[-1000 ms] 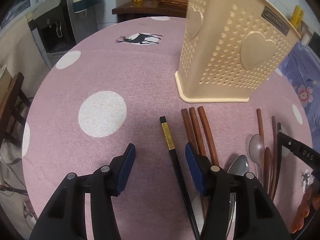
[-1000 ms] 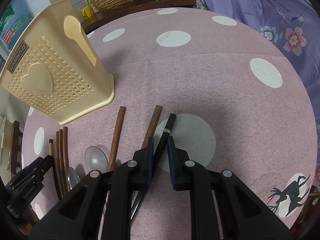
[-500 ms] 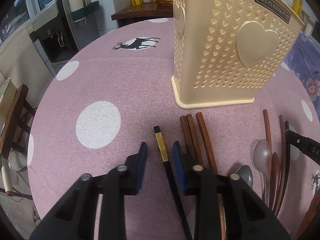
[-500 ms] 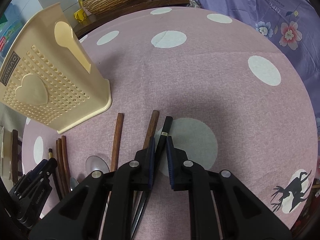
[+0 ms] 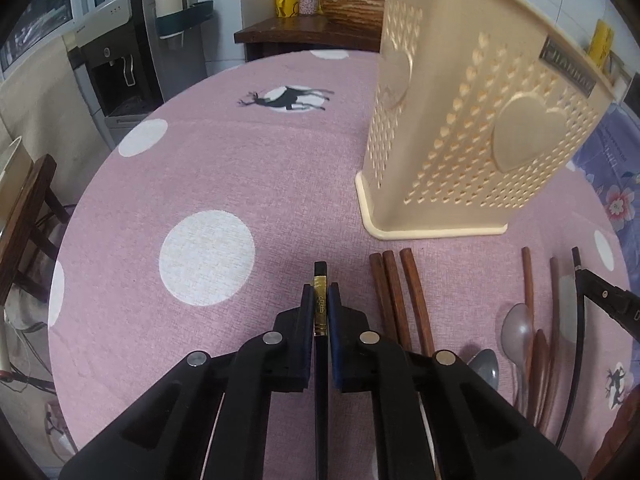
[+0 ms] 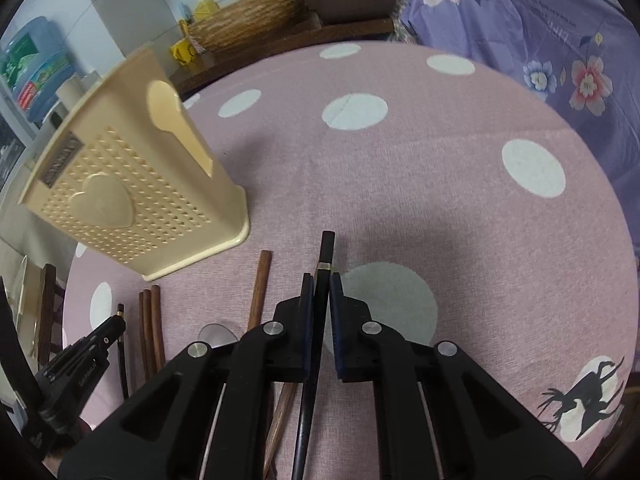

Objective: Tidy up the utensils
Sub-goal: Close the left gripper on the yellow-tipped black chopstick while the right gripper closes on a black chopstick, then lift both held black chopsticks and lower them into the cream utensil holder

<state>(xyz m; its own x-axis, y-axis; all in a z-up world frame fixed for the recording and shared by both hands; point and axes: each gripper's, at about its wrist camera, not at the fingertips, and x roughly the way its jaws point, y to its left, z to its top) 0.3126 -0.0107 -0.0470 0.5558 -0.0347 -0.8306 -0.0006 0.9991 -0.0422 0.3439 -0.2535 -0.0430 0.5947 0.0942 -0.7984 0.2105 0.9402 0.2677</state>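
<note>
Left gripper (image 5: 320, 300) was clamped on a black chopstick (image 5: 319, 276); right gripper (image 6: 320, 285) likewise on another black chopstick (image 6: 326, 250). Beige holder (image 5: 472, 136) stood ahead, interior unseen; remaining utensils (image 5: 396, 300) lay on the surface (image 5: 248, 168) alongside.

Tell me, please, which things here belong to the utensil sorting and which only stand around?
Belong to the job:
- holder
- black chopstick in the left gripper
- black chopstick in the right gripper
- brown chopsticks
- spoons

Just lying about:
- wicker basket
- water dispenser
- yellow cup
- floral cloth
</note>
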